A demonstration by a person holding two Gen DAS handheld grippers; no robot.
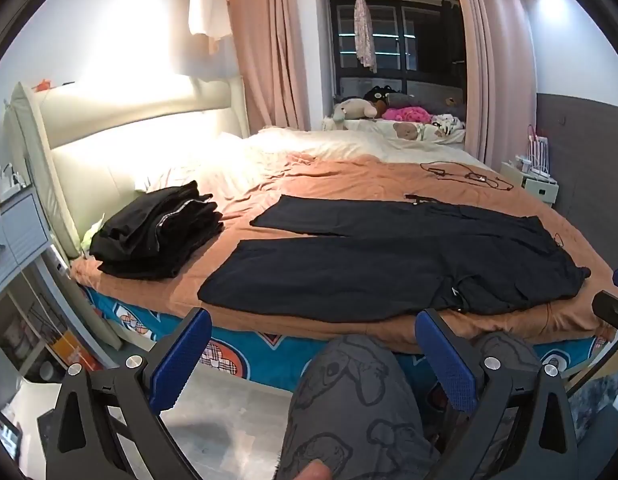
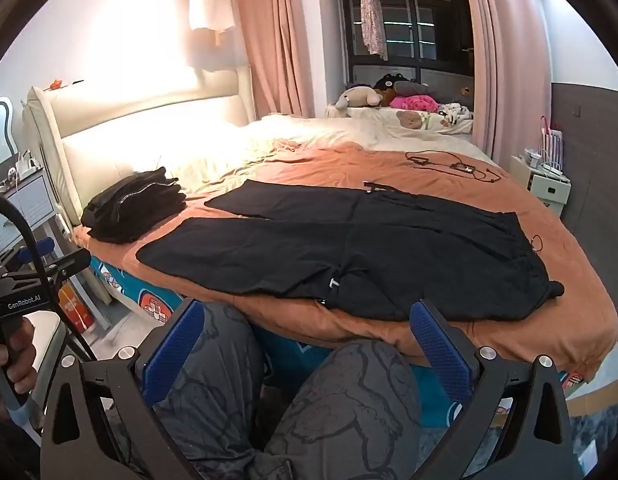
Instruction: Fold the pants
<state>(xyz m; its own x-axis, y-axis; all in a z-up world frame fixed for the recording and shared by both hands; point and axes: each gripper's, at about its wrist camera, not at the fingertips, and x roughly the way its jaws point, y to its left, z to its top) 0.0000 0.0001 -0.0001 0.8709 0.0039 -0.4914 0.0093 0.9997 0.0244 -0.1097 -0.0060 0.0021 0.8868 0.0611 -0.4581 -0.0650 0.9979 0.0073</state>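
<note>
Black pants (image 1: 389,264) lie flat on the orange bedcover, legs spread toward the left, waist at the right; they also show in the right wrist view (image 2: 349,252). My left gripper (image 1: 313,332) is open and empty, held back from the bed's near edge, above the person's knee. My right gripper (image 2: 309,324) is open and empty, also short of the bed edge, over the person's knees. Neither touches the pants.
A stack of folded black clothes (image 1: 157,232) sits at the bed's left near the headboard (image 1: 121,140). Cables (image 1: 465,174) lie on the bedcover beyond the pants. A nightstand (image 1: 13,224) stands left, another (image 2: 545,184) right. Plush toys (image 1: 373,110) lie by the window.
</note>
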